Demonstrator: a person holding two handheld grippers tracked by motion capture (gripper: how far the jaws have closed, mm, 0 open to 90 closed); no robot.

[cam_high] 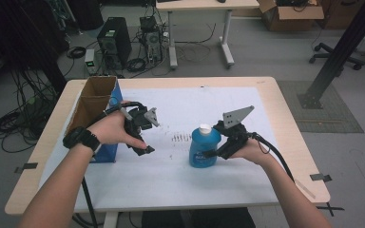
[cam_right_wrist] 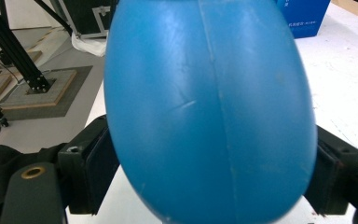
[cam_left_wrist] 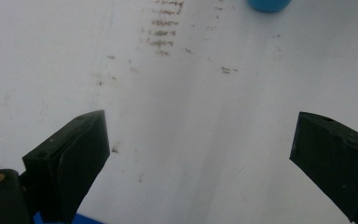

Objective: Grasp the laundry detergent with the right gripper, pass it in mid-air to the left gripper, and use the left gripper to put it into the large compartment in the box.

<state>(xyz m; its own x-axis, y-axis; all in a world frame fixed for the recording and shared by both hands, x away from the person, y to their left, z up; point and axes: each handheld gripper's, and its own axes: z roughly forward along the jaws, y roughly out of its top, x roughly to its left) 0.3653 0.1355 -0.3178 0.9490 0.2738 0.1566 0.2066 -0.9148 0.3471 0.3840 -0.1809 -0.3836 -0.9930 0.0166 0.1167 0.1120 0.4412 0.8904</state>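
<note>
A blue plastic bottle (cam_high: 203, 148) with a white cap stands upright on the white mat, right of centre. My right gripper (cam_high: 213, 151) is shut on its lower body from the right side. In the right gripper view the bottle (cam_right_wrist: 209, 102) bulges between the two black jaws, which press on both its sides, so my right gripper (cam_right_wrist: 212, 175) holds it. My left gripper (cam_high: 145, 134) hovers to the bottle's left, beside the box, open. In the left gripper view my left gripper (cam_left_wrist: 200, 130) has its jaws wide apart over bare mat, with the bottle's base (cam_left_wrist: 269, 4) far ahead.
An open cardboard box with blue sides (cam_high: 95, 111) stands at the table's left edge, close behind my left hand; it also shows as a blue box (cam_right_wrist: 305, 16). Dark smudges (cam_high: 181, 137) mark the white mat (cam_high: 171, 180). Beyond the table are a computer tower, cables and a black frame post.
</note>
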